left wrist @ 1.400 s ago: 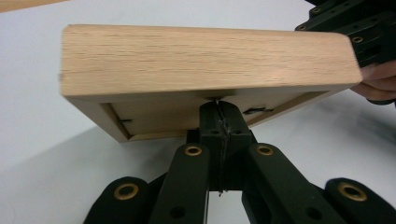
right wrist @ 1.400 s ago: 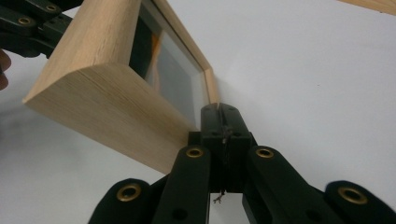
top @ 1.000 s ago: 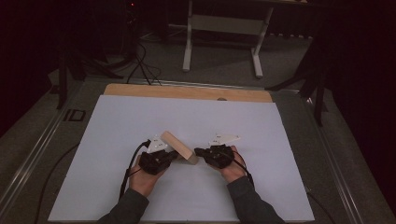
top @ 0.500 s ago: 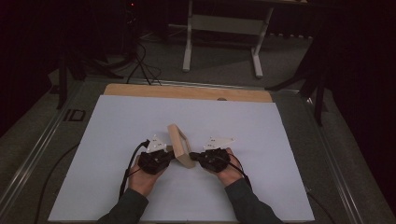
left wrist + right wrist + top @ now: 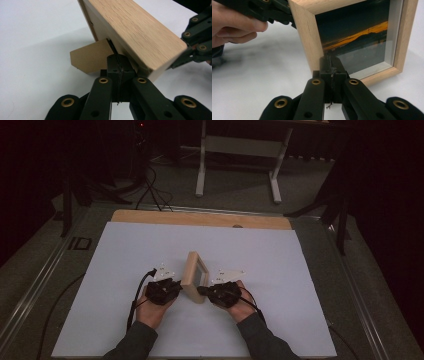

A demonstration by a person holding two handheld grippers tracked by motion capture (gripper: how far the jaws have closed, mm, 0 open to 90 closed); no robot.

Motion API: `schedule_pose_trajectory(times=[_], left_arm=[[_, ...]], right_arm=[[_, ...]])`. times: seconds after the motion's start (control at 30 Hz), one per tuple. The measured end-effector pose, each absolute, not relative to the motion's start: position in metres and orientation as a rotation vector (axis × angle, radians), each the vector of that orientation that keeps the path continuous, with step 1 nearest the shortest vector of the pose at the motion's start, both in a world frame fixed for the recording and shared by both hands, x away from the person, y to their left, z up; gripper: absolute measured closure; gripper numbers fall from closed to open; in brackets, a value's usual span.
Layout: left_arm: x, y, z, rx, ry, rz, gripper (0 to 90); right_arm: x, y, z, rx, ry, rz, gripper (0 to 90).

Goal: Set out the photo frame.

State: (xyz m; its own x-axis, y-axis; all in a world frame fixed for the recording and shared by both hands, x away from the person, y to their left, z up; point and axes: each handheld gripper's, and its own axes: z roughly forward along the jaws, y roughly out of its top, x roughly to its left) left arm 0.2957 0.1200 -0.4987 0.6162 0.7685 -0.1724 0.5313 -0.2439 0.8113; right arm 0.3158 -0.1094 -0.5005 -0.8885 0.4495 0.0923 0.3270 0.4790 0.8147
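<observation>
Photo frame (image 5: 194, 274) upright, mid-table (image 5: 300, 270), open room around.

Left gripper (image 5: 176, 290) and right gripper (image 5: 204, 291), jaws pressed together, point inward

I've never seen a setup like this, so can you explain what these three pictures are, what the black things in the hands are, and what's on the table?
A person sits at a table covered by a white sheet and holds a hand-operated gripping tool in each hand: the left gripper and the right gripper. One picture comes from a camera above, looking down. The other two come from cameras riding on the tools, looking along their black fingers.

Between the tools stands a wooden picture frame showing a sunset photo. From behind, its brown fold-out stand is visible. Both tools' fingers are pressed together; the left pair touches the frame's back, the right pair its front. I cannot tell whether either actually pinches it.
</observation>
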Motion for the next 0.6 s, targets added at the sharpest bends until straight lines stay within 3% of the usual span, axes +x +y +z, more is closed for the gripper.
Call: schedule_pose_trajectory(times=[0.33, 0.6], left_arm=[[0.296, 0.128, -0.496, 1.884, 1.050, 0.348, 83.7], [0.296, 0.140, -0.489, 1.838, 1.079, 0.374, 72.4]], right_arm=[[0.315, -0.109, -0.498, 0.671, 2.568, 1.383, 84.8], [0.318, -0.115, -0.494, 0.694, 2.533, 1.386, 79.8]])
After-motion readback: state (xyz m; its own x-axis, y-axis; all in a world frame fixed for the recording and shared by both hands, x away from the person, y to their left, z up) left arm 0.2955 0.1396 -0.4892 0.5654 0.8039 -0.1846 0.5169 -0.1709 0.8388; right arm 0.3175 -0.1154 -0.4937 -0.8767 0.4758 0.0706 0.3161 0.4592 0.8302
